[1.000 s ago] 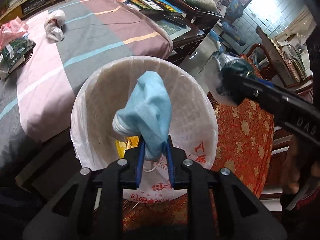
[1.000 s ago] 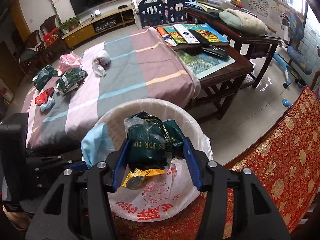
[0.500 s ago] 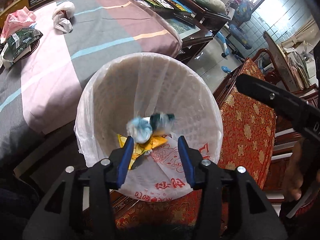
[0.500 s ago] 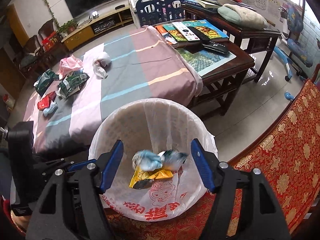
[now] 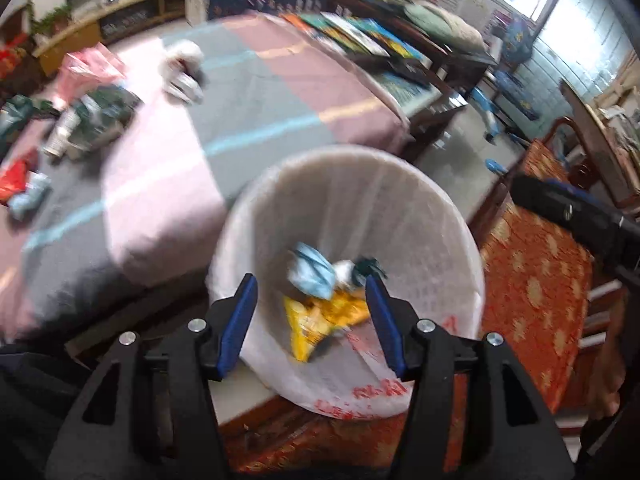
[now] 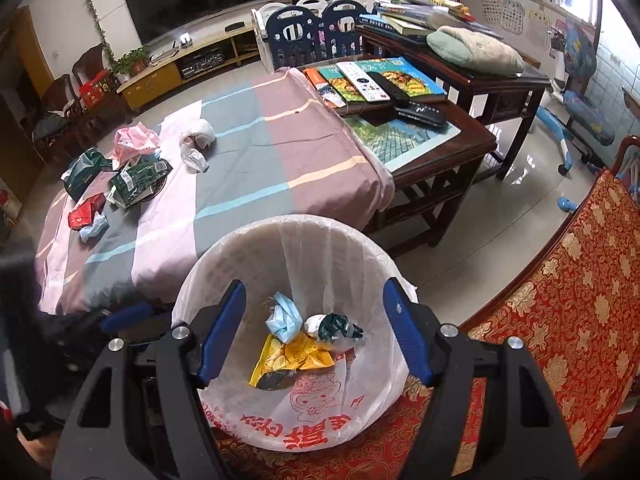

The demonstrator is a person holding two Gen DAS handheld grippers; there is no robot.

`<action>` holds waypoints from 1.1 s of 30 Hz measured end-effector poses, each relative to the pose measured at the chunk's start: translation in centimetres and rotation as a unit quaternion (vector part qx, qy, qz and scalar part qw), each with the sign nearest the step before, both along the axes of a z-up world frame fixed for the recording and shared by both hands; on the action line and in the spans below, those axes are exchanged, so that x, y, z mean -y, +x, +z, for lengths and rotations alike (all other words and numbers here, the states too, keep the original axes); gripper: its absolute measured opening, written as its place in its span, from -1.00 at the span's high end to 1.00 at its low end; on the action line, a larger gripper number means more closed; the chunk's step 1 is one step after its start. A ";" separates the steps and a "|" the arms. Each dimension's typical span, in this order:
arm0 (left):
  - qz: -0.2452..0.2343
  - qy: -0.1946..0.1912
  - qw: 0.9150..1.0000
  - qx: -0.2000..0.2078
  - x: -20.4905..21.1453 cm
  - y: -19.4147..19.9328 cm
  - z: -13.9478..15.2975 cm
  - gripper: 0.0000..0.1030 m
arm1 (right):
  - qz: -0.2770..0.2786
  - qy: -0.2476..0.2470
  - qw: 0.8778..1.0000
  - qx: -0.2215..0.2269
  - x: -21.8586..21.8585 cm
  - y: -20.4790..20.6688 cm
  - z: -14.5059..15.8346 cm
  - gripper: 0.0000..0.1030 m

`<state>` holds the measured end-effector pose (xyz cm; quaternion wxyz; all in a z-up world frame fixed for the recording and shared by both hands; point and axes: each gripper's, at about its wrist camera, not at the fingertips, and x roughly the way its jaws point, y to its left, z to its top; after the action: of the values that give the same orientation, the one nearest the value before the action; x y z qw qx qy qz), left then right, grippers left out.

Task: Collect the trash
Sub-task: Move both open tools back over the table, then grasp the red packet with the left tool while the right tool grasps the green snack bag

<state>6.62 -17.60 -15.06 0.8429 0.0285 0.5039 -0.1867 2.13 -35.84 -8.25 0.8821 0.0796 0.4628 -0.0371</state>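
Currently both grippers hang over the lined bin (image 6: 296,240), which serves as the landmark for all positions below. Left gripper (image 5: 310,320): jaws spread wide, nothing between the blue pads. Right gripper (image 6: 312,330): jaws likewise wide apart, holding nothing. Left wrist view is motion-blurred; right wrist view is sharp.

Inside the bin, on the bottom of its white liner: a light blue mask (image 6: 284,318), a yellow snack wrapper (image 6: 294,358) partly under the mask, and a dark green wrapper (image 6: 336,328) touching the mask on its right side. The same three pieces show in the left wrist view: mask (image 5: 312,272), yellow wrapper (image 5: 320,316), green wrapper (image 5: 366,268). The liner carries red printed characters on the near outer wall.

The bin stands on a red and gold patterned cushion (image 6: 560,320). Beyond the bin lies a striped cloth (image 6: 256,148) in pink, grey and mauve bands. On the cloth, well away from the bin at the far left: a pink bag (image 6: 134,142), a white crumpled bag (image 6: 196,140), green packets (image 6: 136,182), a red packet (image 6: 86,210) and a pale blue scrap (image 6: 94,226) just beside it. To the far right of the bin, a dark wooden table (image 6: 440,148) bears books and remote controls (image 6: 362,80).
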 end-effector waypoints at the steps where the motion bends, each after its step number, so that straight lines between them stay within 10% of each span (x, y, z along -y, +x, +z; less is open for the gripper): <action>1: 0.016 0.008 0.999 0.027 -0.6 0.0 1.2 -0.28 | -0.001 -0.005 1.000 0.005 -0.1 0.0 0.1 -0.38; 11: 0.148 0.048 0.972 0.176 -10.2 1.1 11.8 -0.65 | 0.036 0.014 0.999 0.028 -5.8 5.0 0.9 -0.43; 21: 0.231 0.058 0.953 0.187 -24.8 7.4 16.9 -0.82 | 0.108 0.034 0.993 0.036 -16.5 13.7 0.8 -0.43; 23: 0.267 0.087 0.945 0.167 -29.0 9.5 15.6 -0.82 | 0.122 0.034 0.991 0.032 -18.8 15.1 0.2 -0.43; 33: 0.274 0.073 0.958 0.035 -37.6 16.4 0.8 -0.81 | 0.159 0.017 0.987 0.012 -28.0 21.4 -4.3 -0.43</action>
<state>23.07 20.00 -14.31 0.8743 -0.0433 0.4751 0.0901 23.54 -7.88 -12.60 0.8809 0.0203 0.4592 0.1126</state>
